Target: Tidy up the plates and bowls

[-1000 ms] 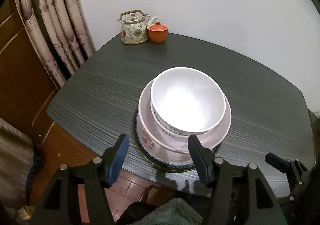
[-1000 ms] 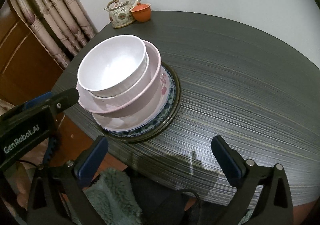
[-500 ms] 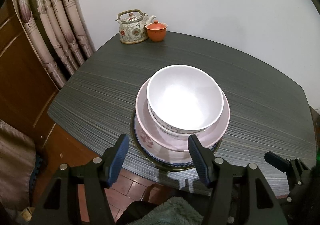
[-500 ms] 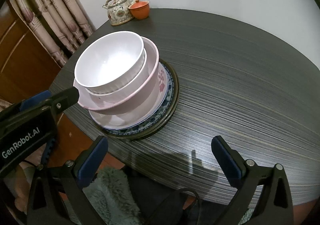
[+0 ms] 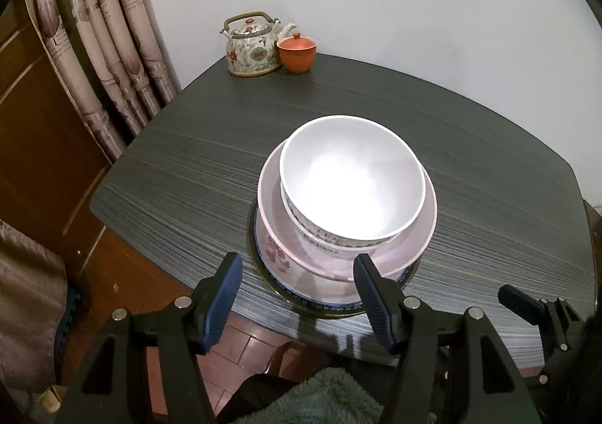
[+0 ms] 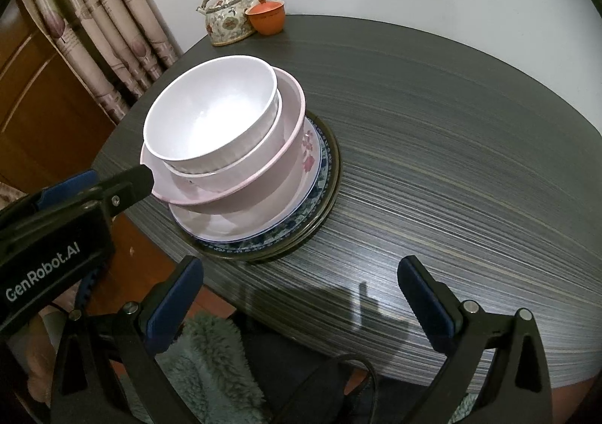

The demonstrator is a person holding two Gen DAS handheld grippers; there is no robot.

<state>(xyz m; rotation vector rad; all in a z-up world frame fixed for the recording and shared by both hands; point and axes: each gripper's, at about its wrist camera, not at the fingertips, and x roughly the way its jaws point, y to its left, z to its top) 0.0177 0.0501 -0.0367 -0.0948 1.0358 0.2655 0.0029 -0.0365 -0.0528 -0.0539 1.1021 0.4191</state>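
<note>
White bowl (image 5: 353, 186) nested atop stacked bowls and plates (image 6: 301, 213) near the dark desk's (image 5: 489, 205) six o'clock edge, left gripper (image 5: 295, 296) fingers half open, empty, right gripper (image 6: 301, 296) fingers wide apart, empty, teapot (image 5: 254, 47) and orange lidded cup (image 5: 297, 53) at eleven o'clock

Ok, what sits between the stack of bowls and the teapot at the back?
Nothing: bare dark tabletop runs from the stack of bowls to the teapot; an orange lidded cup stands beside the teapot. Both wrist views show it.
</note>
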